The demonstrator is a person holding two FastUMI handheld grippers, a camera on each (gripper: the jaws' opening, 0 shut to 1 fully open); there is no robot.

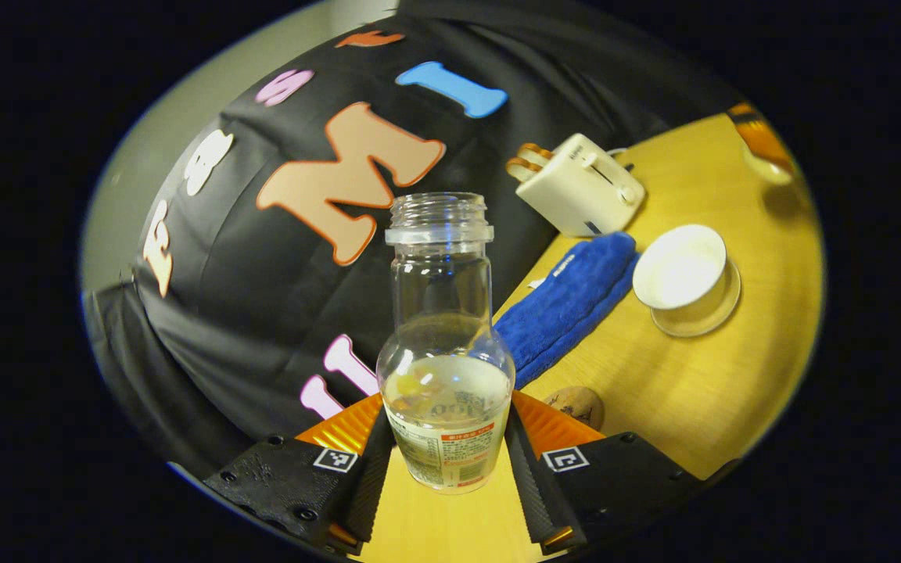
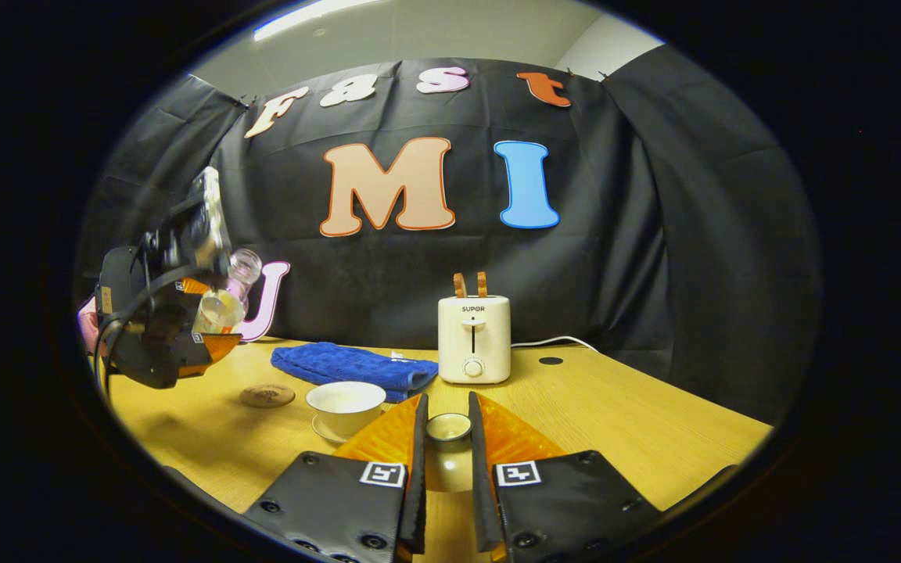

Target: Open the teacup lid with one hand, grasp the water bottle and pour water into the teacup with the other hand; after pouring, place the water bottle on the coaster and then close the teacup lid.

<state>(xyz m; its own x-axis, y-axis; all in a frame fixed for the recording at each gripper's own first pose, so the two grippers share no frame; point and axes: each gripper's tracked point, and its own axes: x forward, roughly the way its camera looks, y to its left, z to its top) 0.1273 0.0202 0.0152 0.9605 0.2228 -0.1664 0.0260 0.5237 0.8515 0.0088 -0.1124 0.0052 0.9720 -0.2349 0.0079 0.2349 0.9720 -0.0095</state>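
Teacup (image 2: 346, 407) is sitting uncovered on its saucer (image 2: 324, 431) on the wooden table (image 2: 615, 422), just in front of the blue towel (image 2: 353, 363); in the left gripper view it is showing as a white bowl (image 1: 681, 268) on the saucer (image 1: 701, 317), right beside the towel (image 1: 568, 301). Its lid (image 2: 448, 427) is being clamped between the fingers of the right gripper (image 2: 447, 469), held just to the right of the cup. The water bottle (image 1: 444, 352), capless and partly filled with clear liquid, is being squeezed at its lower body by the left gripper (image 1: 446, 461), both fingers pressing on its sides. In the right gripper view that same bottle (image 2: 224, 301) is being held off the table, leaning with its mouth toward the right, in the left gripper (image 2: 212, 324) at the left edge of the scene, well apart from the cup. A round brown coaster (image 2: 267, 396) is lying flat on the table to the left of the cup, and is peeking out just beside the bottle in the left gripper view (image 1: 576, 405). Behind the towel a cream toaster (image 2: 473, 338) is standing with two slices sticking up from its slots (image 1: 576, 191).
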